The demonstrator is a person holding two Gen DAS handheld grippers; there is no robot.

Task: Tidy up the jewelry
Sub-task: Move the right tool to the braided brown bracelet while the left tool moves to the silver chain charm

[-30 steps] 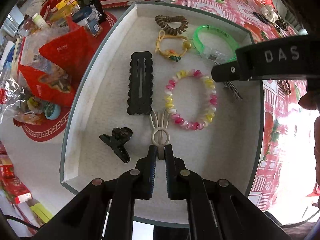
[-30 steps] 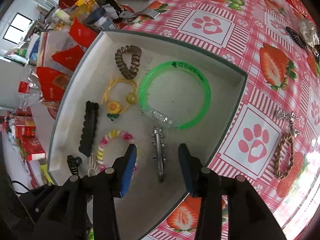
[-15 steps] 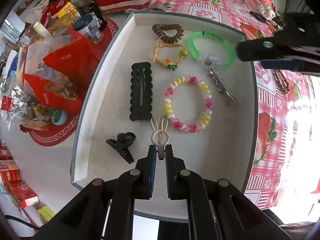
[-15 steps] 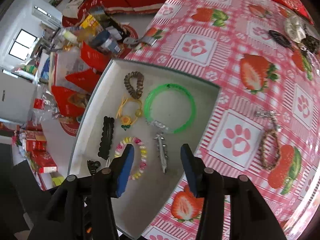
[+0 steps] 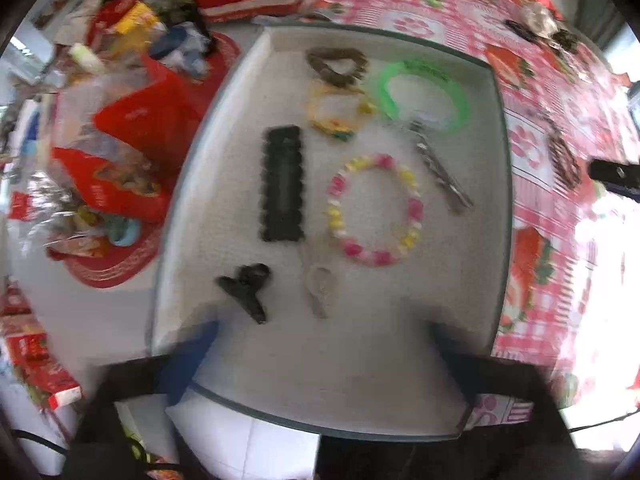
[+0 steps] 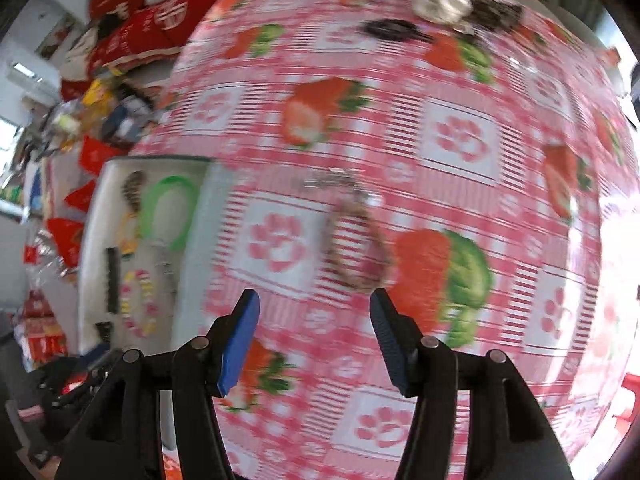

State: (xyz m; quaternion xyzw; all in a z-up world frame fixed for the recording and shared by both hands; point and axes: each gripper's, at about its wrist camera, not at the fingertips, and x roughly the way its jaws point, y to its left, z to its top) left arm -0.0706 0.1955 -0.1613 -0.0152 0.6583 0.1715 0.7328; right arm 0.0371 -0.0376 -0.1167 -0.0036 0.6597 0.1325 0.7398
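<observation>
A white tray [image 5: 460,300] holds several pieces: a pale bunny-ear clip [image 5: 320,286], a small black claw clip [image 5: 246,286], a black scalloped barrette [image 5: 282,184], a pink-yellow bead bracelet [image 5: 374,210], a silver clip [image 5: 438,166], a green bangle [image 5: 424,94]. My left gripper [image 5: 320,352] is open, blurred, just behind the bunny clip, which lies free. My right gripper [image 6: 314,336] is open over the tablecloth, just short of a brown braided bracelet [image 6: 356,240]. The tray [image 6: 100,240] sits at that view's left.
Red snack bags and bottles [image 5: 120,140] crowd the tray's left side. More hair pieces [image 6: 452,4] lie at the far edge of the strawberry-print cloth [image 6: 460,140]. The right gripper's tip [image 5: 616,176] shows at the left view's right edge.
My left gripper opened wide and let go of the bunny clip, which now lies in the tray. My right gripper swung right, away from the tray, toward the braided bracelet.
</observation>
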